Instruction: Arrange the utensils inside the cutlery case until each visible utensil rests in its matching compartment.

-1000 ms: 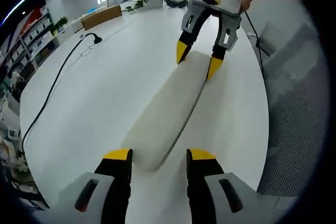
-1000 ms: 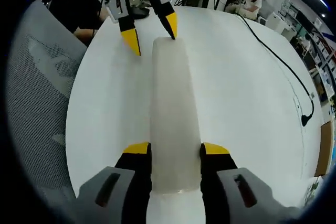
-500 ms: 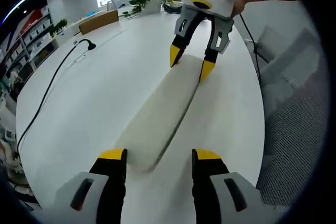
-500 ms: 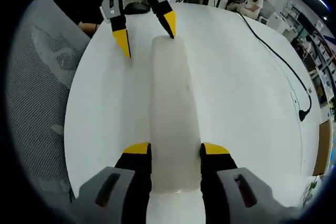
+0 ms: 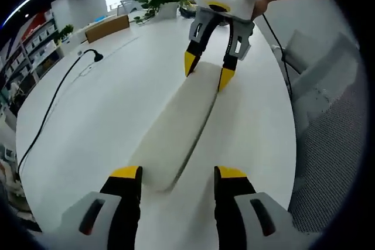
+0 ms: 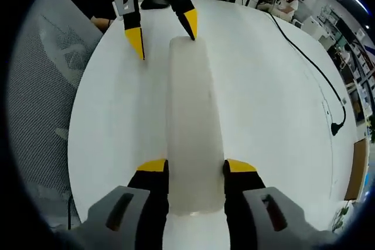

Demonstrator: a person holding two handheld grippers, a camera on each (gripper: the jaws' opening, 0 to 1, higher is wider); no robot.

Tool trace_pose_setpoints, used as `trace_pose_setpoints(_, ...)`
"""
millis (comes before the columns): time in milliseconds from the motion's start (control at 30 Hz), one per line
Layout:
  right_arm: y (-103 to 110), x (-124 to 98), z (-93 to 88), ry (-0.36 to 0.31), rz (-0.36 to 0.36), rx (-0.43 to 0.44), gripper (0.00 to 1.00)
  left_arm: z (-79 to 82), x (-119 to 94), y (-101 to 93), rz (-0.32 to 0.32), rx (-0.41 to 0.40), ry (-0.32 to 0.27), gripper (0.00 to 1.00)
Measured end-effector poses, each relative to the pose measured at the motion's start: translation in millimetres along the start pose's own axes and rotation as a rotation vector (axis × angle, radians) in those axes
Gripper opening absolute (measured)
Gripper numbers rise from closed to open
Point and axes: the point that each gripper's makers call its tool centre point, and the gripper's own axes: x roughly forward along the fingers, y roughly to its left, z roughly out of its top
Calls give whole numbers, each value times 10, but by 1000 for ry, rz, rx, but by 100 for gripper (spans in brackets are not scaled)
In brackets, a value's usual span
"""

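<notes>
Gripping one end of the closed cutlery case [image 6: 195, 127], the right gripper [image 6: 195, 168] has its jaws closed against the case's sides; the left gripper [image 5: 177, 173] stands wide open around the other end, holding nothing. If only one end is pulled, I think the case can twist or slide on the white table [image 5: 117, 92]; the lid is not open yet.

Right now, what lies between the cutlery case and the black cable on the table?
Only bare white table lies between the cutlery case and the black cable, in the right gripper view.

White round table [image 5: 117, 92] with closed cutlery case [image 5: 176, 130] and black cable [image 5: 55, 106] on it.
</notes>
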Motion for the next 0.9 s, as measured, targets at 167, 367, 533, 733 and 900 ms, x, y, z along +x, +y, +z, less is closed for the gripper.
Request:
trace_pose_setpoints(167,-27,-10,-14,-17,8,2,36,10,15,-7,-11,-14,8,52)
trace_pose_setpoints(367,-27,-11,-9,-19,0,22,36,30,31,-4,-6,-29,7,53)
trace_pose_setpoints(533,-41,-23,-18,-28,-1,36,37,20,58,-6,3,-3,10,61)
trace_pose_setpoints(733,-63,-124,-25,-49,-31,92,44,32,9,-22,12,-49,9,73)
trace_pose_setpoints(900,-101,-353,65,-132,-99,236,45,124,-178,-53,37,-90,-62,73)
